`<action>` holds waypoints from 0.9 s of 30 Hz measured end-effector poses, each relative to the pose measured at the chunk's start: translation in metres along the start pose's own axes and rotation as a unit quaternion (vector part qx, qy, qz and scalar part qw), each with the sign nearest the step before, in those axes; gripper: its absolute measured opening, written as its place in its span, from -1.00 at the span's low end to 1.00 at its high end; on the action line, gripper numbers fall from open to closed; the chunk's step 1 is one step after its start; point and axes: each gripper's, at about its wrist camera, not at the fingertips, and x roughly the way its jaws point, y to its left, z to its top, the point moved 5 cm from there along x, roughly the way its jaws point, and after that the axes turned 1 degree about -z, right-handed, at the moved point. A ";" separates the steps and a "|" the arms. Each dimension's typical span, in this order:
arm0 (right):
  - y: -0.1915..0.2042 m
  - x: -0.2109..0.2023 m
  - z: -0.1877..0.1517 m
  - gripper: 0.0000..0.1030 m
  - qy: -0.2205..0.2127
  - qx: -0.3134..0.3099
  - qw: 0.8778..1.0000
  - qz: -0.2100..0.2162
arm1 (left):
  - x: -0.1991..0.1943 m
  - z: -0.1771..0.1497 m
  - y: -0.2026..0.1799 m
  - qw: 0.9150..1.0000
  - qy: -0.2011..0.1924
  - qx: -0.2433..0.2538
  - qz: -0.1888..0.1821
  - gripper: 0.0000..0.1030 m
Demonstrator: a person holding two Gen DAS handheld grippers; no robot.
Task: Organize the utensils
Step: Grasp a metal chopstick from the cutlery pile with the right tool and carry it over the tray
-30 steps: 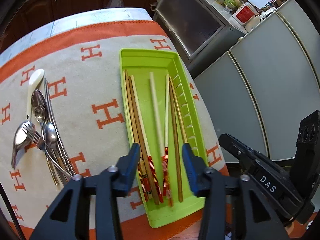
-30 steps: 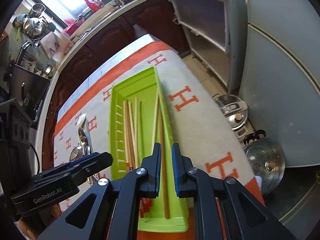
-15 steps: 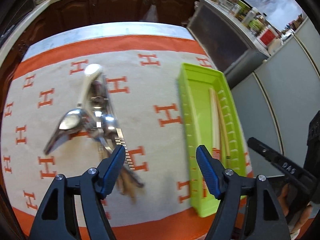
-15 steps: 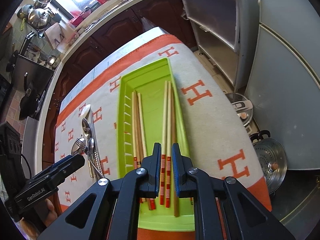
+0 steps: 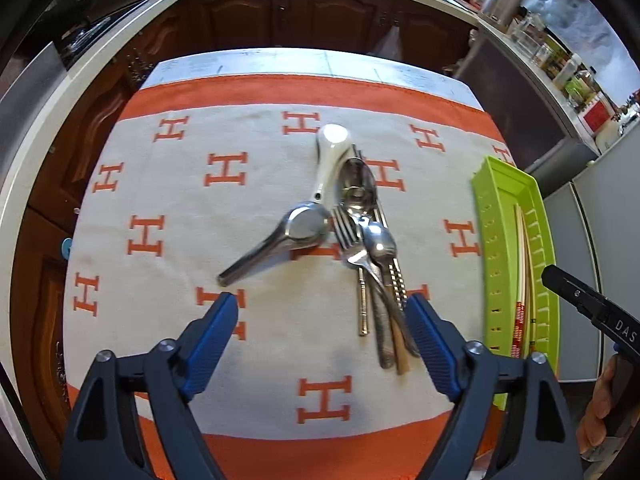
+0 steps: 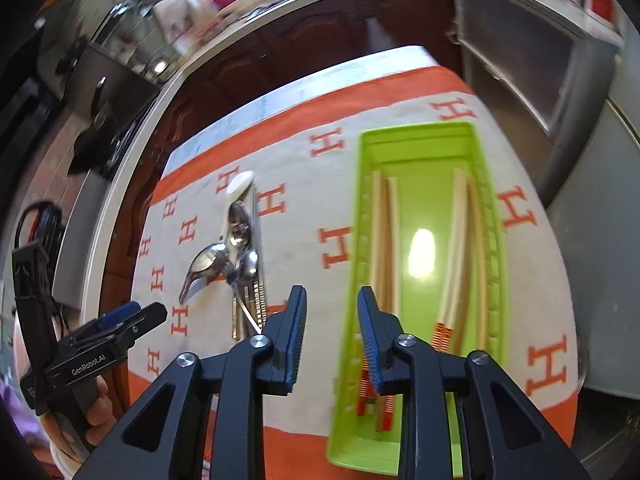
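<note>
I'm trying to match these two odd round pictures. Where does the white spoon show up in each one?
Left wrist view: the white spoon lies just above centre, at the far end of the pile of metal cutlery.
Right wrist view: the white spoon sits left of centre, again at the far end of the pile.
Shared landmark: the green tray, at the right edge in the left view, right of centre in the other.

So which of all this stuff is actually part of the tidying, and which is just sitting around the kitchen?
Part of the job:
- pile of metal spoons and forks
- white ceramic spoon
- green tray
- chopsticks lying in the tray
- left gripper, jaws opening, nothing between them
- right gripper, jaws opening, nothing between them

Just lying about:
- orange-patterned tablecloth
- wooden cabinets
</note>
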 end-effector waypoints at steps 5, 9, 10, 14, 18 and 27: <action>0.048 0.040 0.006 -0.31 0.046 -0.064 0.997 0.010 | 0.006 -0.004 0.006 1.000 -0.002 -0.005 -0.006 0.66; 0.068 0.079 0.004 -0.31 0.088 -0.094 0.992 0.008 | 0.018 -0.009 0.008 1.000 0.004 -0.004 -0.005 0.65; 0.070 0.088 0.003 -0.31 0.096 -0.098 0.990 0.009 | 0.022 -0.010 0.009 1.000 0.008 -0.007 -0.006 0.65; 0.076 0.121 -0.004 -0.45 0.136 -0.112 0.984 0.003 | 0.037 -0.019 0.017 1.000 0.022 -0.018 -0.005 0.64; 0.078 0.140 -0.006 -0.50 0.153 -0.123 0.980 -0.011 | 0.047 -0.025 0.025 0.999 0.035 -0.031 -0.013 0.64; 0.092 0.153 -0.005 -0.50 0.159 -0.157 0.974 -0.029 | 0.057 -0.029 0.035 0.997 0.045 -0.050 -0.025 0.64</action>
